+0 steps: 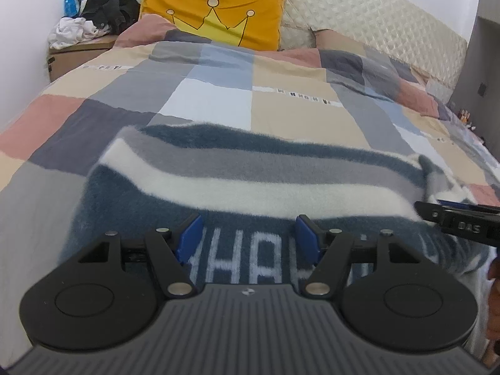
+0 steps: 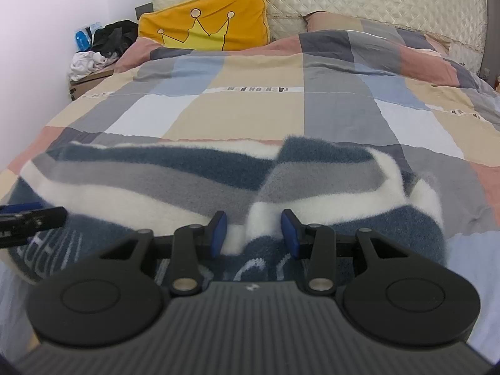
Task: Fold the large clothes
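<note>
A fuzzy sweater [image 1: 237,168] with dark blue, grey and white stripes and white lettering lies folded on the bed, near its front edge. It also shows in the right wrist view [image 2: 175,172]. My left gripper [image 1: 248,237] is open just above the lettered part, nothing between its blue pads. My right gripper [image 2: 253,234] is open over the sweater's right part, its pads either side of a raised fold. The right gripper's tip shows at the right edge of the left wrist view [image 1: 453,218]. The left gripper's tip shows at the left of the right wrist view [image 2: 31,215].
The bed has a patchwork quilt [image 1: 218,93] of beige, grey, blue and pink squares. A yellow crown pillow [image 1: 215,15] leans on the quilted headboard [image 1: 375,22]. A box with piled clothes [image 1: 93,22] stands at the back left by the wall.
</note>
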